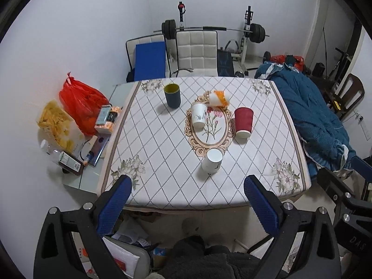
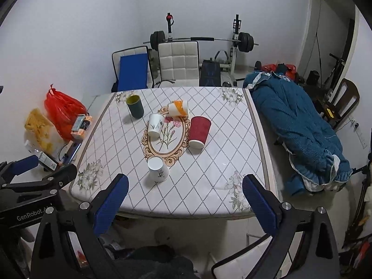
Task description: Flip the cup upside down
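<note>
Left wrist view showed five cups on the worktop (image 1: pixel 267 162), none of them gripped. The nearest white cup (image 1: pixel 212 161) stood mouth up at the near edge of the oval floral medallion (image 1: pixel 210 127), closest to both grippers, and was judged the likely target, though the task names no particular cup. A second white cup (image 1: pixel 198 115) and a red ribbed cup (image 1: pixel 243 122) also stood mouth up, well apart from it; a dark cup with a yellow interior (image 1: pixel 172 95) stood at the far left, and an orange-and-white cup (image 1: pixel 219 98) lay on its side at the medallion's far end. The left gripper (image 1: pixel 187 187) and the right gripper (image 2: pixel 185 186) both hung short of the worktop's near edge with jaws spread wide and nothing between them. Recommended procedure, as a judgement: advance one gripper level with the cup's mid-wall, centre the wall between the pads, and close lightly, since paper walls probably crush. Lift clear before rotating, then set the rim flat on the cloth. A grip too near the rim could tip the cup.
</note>
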